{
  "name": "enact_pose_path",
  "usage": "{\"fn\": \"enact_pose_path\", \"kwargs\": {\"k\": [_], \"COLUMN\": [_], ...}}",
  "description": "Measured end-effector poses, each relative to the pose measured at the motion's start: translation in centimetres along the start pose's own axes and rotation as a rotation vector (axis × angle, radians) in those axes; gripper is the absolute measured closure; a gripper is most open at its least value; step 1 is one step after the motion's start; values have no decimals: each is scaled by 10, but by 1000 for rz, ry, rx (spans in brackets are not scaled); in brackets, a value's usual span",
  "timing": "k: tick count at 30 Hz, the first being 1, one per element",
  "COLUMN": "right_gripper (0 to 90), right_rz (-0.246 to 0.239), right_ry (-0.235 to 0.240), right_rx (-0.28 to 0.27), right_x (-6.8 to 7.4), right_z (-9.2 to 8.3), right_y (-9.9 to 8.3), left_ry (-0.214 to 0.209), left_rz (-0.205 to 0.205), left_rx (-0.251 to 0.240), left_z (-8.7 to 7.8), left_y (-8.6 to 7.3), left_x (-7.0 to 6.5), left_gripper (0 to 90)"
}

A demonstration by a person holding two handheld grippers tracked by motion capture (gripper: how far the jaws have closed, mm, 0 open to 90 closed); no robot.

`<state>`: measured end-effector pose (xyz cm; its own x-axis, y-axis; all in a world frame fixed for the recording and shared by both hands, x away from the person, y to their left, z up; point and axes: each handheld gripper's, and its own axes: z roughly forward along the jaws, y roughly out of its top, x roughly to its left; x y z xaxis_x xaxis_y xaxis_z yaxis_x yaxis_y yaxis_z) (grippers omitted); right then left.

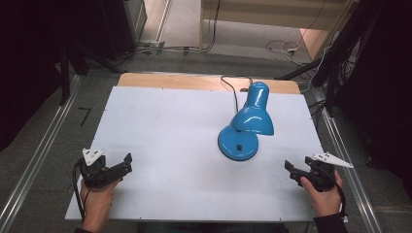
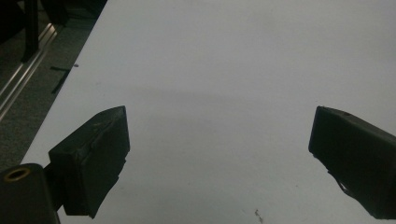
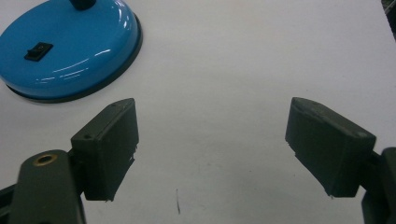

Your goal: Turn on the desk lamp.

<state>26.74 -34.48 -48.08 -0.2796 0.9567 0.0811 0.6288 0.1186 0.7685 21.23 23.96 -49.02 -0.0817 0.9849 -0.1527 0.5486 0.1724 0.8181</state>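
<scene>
One big white desk [image 1: 160, 126] takes up most of the high view, with a strip of bare wood showing along its far edge. Sitting on it, right of centre and toward the back, is a bright blue desk lamp [image 1: 250, 121]. Its shade [image 1: 253, 114] tips down over the round base [image 1: 233, 143], and you can spot the little black switch [image 1: 238, 146] on top of that base. A black cord [image 1: 232, 90] loops off the back of the lamp toward the far edge.

Left claw [image 1: 127, 165] is down at the near left corner of the desk, held in a hand [image 1: 97, 196], jaws spread wide with nothing between them, just plain white surface in the left gripper view. It's well apart from the lamp.

Right claw [image 1: 289, 170] is at the near right side, also in a hand [image 1: 323, 194], jaws wide and empty too. In the right gripper view the lamp base sits near, up and to the left of the jaws, not touching them.

Tiny dark scuff [image 3: 177, 201] on the desk just below the right claw's gap.
</scene>
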Motion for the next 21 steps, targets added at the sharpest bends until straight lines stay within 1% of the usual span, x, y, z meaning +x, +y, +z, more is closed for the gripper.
{"fn": "enact_pose_path", "kwargs": {"k": [7,9,17,21], "right_gripper": [159,160,160,163], "right_rz": [-4,-12,-20,-19], "right_ry": [2,6,24,28], "right_rx": [-4,-11,-7,-5], "right_x": [4,5,12,12], "right_z": [0,1,3,3], "right_y": [1,1,3,3], "left_ry": [0,-2,-2,-1], "left_rz": [1,3,3,4], "left_rx": [0,1,0,0], "left_z": [0,0,0,0], "left_y": [0,0,0,0], "left_x": [0,0,-1,-1], "left_gripper": [61,61,61,61]}}
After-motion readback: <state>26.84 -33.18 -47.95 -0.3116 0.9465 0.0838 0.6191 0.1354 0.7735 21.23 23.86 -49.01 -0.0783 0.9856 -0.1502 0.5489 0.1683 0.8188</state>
